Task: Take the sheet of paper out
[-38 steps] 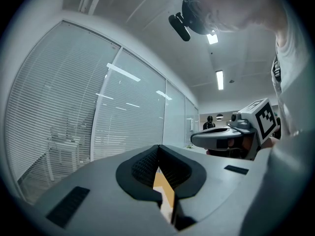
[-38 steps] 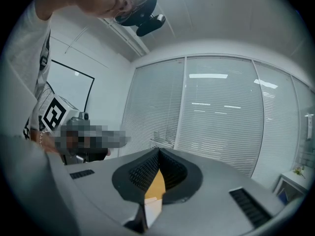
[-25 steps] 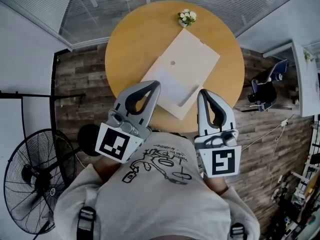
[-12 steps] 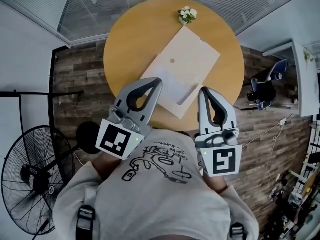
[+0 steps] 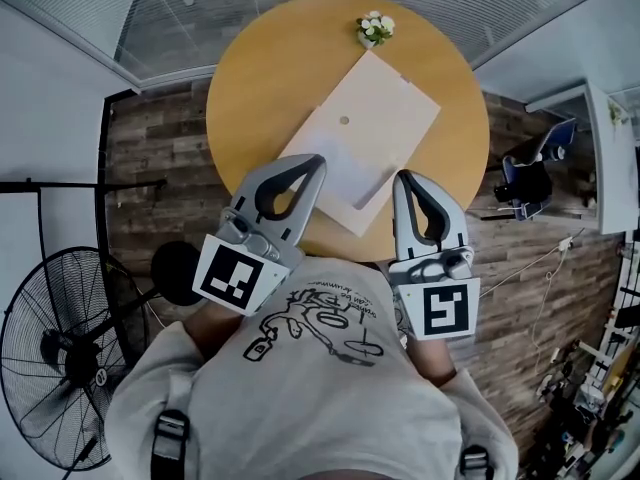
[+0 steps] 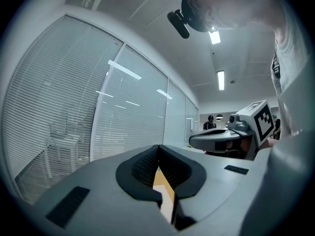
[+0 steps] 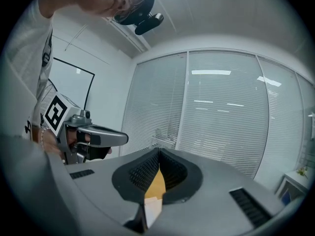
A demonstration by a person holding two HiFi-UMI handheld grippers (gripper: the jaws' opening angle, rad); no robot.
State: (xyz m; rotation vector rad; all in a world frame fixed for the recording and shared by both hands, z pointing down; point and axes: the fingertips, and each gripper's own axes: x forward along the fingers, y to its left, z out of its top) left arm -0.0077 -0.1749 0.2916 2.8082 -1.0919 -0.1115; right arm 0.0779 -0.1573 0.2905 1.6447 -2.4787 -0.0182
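Note:
A flat cream envelope [image 5: 388,103] lies slanted on the round wooden table [image 5: 260,68]. Its near half looks whiter, like a sheet or flap [image 5: 340,173]. My left gripper [image 5: 316,160] hovers at the envelope's near left edge, jaws together and empty. My right gripper [image 5: 402,178] hangs beside the near right edge, also shut and empty. In the left gripper view the left gripper [image 6: 158,146] has its pads meeting, with table and white paper showing below. The right gripper view shows the right gripper [image 7: 159,151] the same way. Neither gripper touches the envelope.
A small pot of white flowers [image 5: 374,31] stands at the table's far edge, just past the envelope. A floor fan [image 5: 60,338] stands at the left on the plank floor. Dark clutter [image 5: 525,183] sits at the right. Glass walls with blinds [image 7: 221,112] surround the table.

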